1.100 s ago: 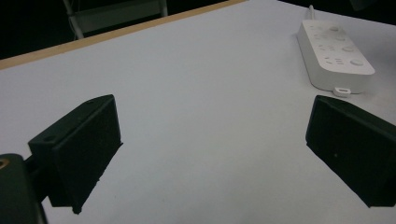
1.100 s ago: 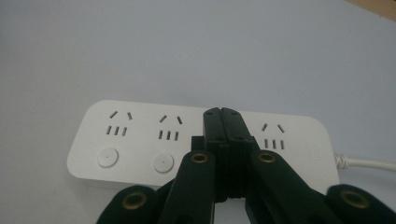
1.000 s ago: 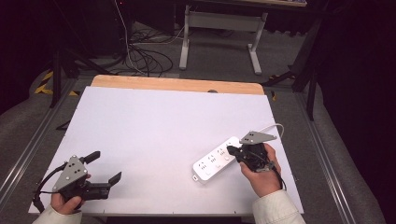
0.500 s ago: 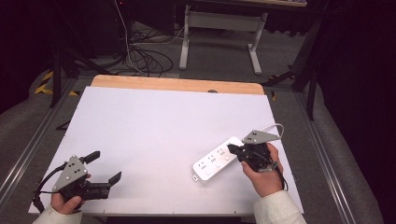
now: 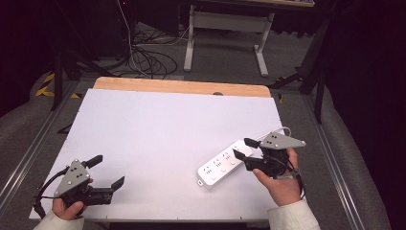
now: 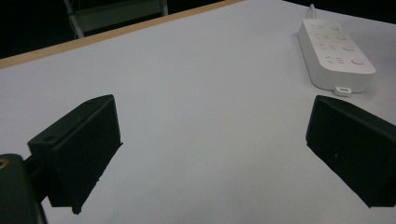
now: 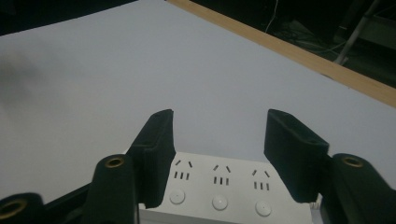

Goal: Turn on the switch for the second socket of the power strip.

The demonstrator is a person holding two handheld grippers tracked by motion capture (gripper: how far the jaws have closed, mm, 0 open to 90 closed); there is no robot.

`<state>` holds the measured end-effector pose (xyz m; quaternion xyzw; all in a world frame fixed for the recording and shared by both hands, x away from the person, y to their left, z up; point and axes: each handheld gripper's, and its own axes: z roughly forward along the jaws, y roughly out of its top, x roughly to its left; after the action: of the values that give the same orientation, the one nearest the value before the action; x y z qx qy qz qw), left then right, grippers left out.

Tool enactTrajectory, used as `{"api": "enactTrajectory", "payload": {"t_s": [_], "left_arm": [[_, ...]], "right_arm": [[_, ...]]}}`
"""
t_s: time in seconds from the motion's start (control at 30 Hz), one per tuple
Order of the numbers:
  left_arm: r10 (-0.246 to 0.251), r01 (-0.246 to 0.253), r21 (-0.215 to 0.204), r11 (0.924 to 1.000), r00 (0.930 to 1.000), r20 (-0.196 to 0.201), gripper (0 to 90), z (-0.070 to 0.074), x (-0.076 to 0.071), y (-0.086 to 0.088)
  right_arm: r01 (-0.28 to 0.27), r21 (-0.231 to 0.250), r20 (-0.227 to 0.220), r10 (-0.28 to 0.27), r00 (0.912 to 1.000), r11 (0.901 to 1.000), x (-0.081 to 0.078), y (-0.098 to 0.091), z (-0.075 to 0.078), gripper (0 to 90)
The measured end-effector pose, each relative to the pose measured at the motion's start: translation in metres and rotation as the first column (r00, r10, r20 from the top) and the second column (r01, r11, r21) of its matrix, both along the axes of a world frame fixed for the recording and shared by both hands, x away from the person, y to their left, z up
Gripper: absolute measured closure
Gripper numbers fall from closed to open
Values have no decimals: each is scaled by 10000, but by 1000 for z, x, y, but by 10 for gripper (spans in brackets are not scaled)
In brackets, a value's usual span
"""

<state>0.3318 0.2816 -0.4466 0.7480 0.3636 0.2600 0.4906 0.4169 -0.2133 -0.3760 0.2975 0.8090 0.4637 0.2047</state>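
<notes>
Right gripper view: white plastic three-socket power strip [image 7: 219,191] cut off below between spread-jaw right gripper [image 7: 219,154]; left gripper [image 6: 210,154] wide apart, empty.

White table [image 5: 158,129] — white power strip [image 5: 221,164] near its right edge, perhaps corded.

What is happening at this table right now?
A person holds a hand-held gripper in each hand over a white table. The right hand-held gripper hangs open above one end of a white power strip, a jaw to each side of it, not closed on it. The left hand-held gripper is open too, near the front left corner, well away from the strip.
</notes>
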Motion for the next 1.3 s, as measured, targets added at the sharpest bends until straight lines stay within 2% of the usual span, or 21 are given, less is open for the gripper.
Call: {"api": "enactTrajectory", "payload": {"t_s": [0.13,0.3,0.43,0.53,0.63,0.8,0.97,1.13,1.3], "left_arm": [[-42,42,21,10000,10000,-77,38,1,0,0],[-53,54,24,10000,9999,-112,38,1,-1,0],[-48,49,70,10000,10000,-85,38,1,-1,1],[-28,28,-3,10000,10000,-84,39,2,-2,0],[-31,31,14,10000,9999,-106,40,2,-3,0],[27,-27,11,10000,9999,-128,41,3,-4,0],[-33,34,111,9999,9999,-136,41,3,-4,0],[-71,71,63,10000,9999,-123,41,4,-5,0],[-55,54,-52,10000,9999,-111,40,4,-7,1]], "right_arm": [[-341,112,301,337,9990,9994,-9,-1,3,359],[-470,265,303,462,9985,9985,-19,-6,8,295],[-639,539,24,638,9980,9965,-25,-8,5,264],[-925,488,-647,955,9933,9945,-27,-9,1,240],[-909,612,-792,957,9923,9940,-29,-12,-3,230],[-960,922,-861,1040,9908,9911,-30,-17,-14,222],[-1167,1435,-968,1313,9866,9827,-31,-19,-31,210],[-1215,1812,-909,1396,9860,9759,-30,-21,-47,202],[-1203,1977,-737,1372,9878,9728,-27,-26,-62,202]]}}
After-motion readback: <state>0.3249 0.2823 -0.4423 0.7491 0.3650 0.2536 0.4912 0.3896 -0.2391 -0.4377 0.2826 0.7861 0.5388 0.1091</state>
